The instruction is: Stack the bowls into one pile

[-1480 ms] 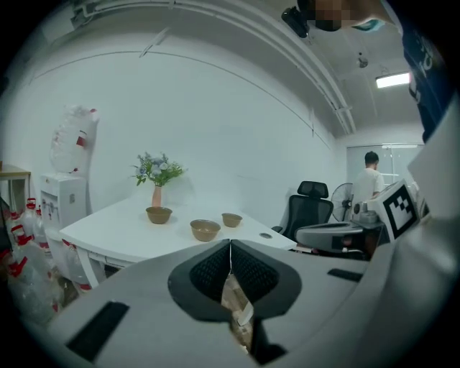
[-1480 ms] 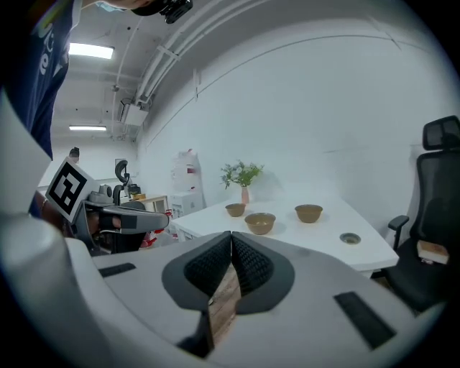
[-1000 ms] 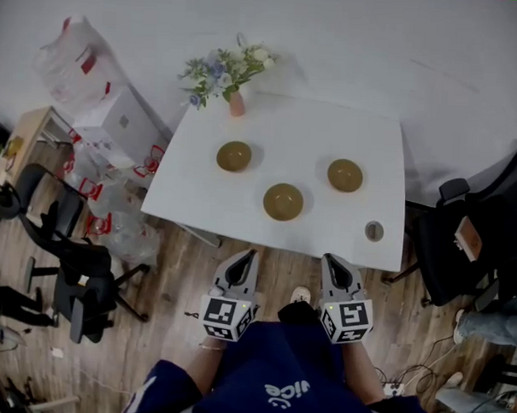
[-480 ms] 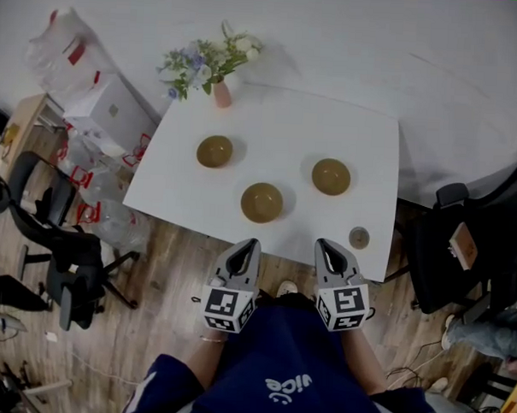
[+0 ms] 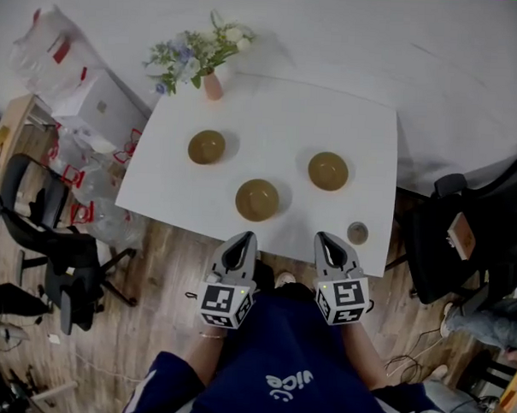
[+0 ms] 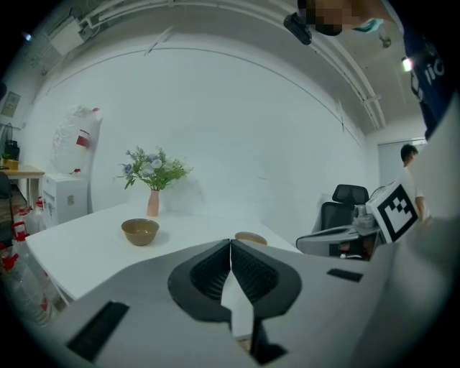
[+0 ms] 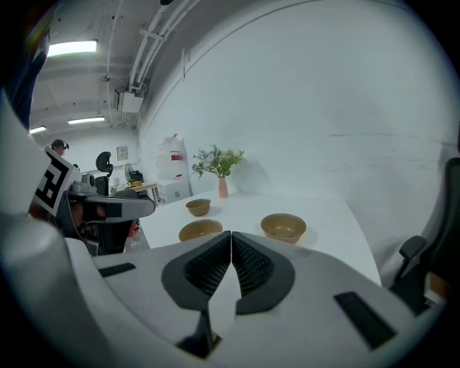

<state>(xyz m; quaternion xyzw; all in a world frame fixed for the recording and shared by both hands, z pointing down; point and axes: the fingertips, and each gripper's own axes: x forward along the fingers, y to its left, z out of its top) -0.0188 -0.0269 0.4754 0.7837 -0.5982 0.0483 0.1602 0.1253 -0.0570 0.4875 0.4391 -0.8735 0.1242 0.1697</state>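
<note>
We hold both tools short of the bench (image 5: 270, 129), over the floor at its near edge. The left hand-held gripper (image 5: 247, 238) has its jaws pressed together with nothing between them, and the right hand-held gripper (image 5: 324, 238) is the same: closed and empty.

None of the three bowls has been stacked yet, and all stand upright and well apart. The near bowl (image 5: 257, 200) sits just ahead of the left tool, the right bowl (image 5: 328, 171) lies further in ahead of the right tool, and the far bowl (image 5: 206, 146) stands towards the left, near the vase (image 5: 212, 85) of flowers.

We judge the main risks to be these:

- If we go in with the jaws shut, we would shove a bowl instead of taking it. The near bowl is close to the edge, so a sideways push could send it off.
- A grip on a thin rim may slip or tip the bowl as we lift it.
- A small round thing (image 5: 357, 232) lies near the bench's corner, just beside the right tool's path. A careless sweep could knock it to the floor.
- Reaching for the far bowl brings us close to the vase, which could topple.
</note>
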